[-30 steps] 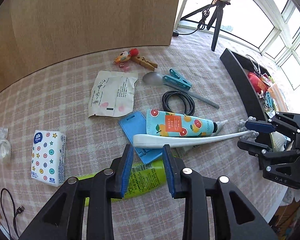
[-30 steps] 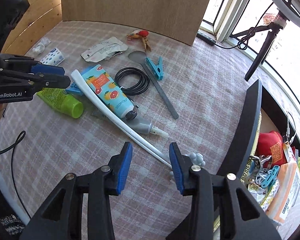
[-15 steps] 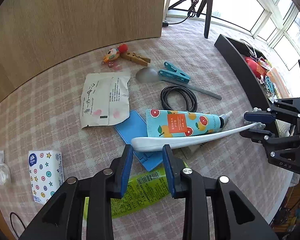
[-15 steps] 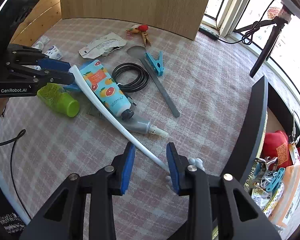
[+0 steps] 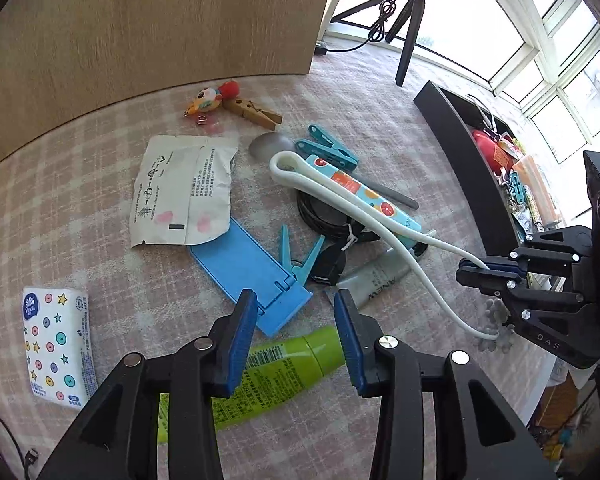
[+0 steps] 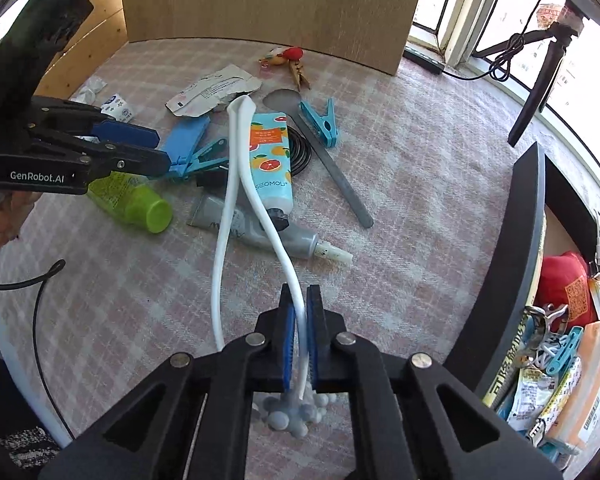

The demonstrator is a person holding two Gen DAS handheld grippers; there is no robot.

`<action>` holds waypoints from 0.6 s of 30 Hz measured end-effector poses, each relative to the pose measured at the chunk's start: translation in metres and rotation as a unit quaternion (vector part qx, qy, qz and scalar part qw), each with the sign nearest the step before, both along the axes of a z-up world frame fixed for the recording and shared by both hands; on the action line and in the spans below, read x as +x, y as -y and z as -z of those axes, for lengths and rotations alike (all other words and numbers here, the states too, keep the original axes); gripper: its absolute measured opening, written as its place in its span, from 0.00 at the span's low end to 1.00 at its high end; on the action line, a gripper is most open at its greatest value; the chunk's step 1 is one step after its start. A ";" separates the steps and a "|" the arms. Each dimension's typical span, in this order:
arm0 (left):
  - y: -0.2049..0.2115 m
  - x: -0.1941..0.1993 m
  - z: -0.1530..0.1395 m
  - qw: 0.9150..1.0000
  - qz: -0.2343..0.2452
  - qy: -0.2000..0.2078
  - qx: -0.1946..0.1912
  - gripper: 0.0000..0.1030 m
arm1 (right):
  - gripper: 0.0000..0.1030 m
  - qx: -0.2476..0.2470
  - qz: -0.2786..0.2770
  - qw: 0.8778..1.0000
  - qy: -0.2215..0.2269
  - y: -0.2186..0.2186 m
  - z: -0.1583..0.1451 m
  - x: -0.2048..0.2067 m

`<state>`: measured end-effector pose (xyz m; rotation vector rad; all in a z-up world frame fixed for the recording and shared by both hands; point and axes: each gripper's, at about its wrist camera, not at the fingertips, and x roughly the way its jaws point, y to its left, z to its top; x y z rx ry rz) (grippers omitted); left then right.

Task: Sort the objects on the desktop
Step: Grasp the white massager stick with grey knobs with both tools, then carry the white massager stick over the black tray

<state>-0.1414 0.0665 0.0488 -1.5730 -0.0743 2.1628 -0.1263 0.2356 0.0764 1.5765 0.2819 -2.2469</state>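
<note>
White flexible strap [image 6: 236, 184] folded into long loop, bend resting on fruit-print tube [image 6: 271, 160], near end pinched in right gripper [image 6: 299, 344] jaws, grey-white bobbled charm [image 6: 292, 412] dangling below. Fruit-print tube lies flat across black cable coil [image 5: 324, 216]. Grey tube [image 6: 260, 232] beneath, nozzle pointing right. Green bottle [image 5: 260, 364] on side near left gripper [image 5: 296, 332], jaws apart. Blue phone stand [image 5: 252, 268], teal clips [image 5: 332, 152], metal spoon [image 6: 324, 148], torn white packet [image 5: 184, 188], tissue pack [image 5: 56, 344] scattered on counter.
</note>
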 end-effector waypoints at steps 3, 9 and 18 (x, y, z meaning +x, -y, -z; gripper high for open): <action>-0.017 0.004 -0.003 0.999 -0.008 0.019 0.043 0.37 | 0.05 -0.023 0.015 1.000 0.015 -0.003 0.004 0.001; -0.055 0.006 0.012 0.997 0.001 0.050 0.058 0.35 | 0.05 -0.070 0.053 0.995 0.039 -0.009 0.010 0.004; -0.077 0.003 0.021 0.996 -0.022 0.048 0.066 0.26 | 0.05 -0.072 0.136 0.986 0.070 -0.038 0.032 0.011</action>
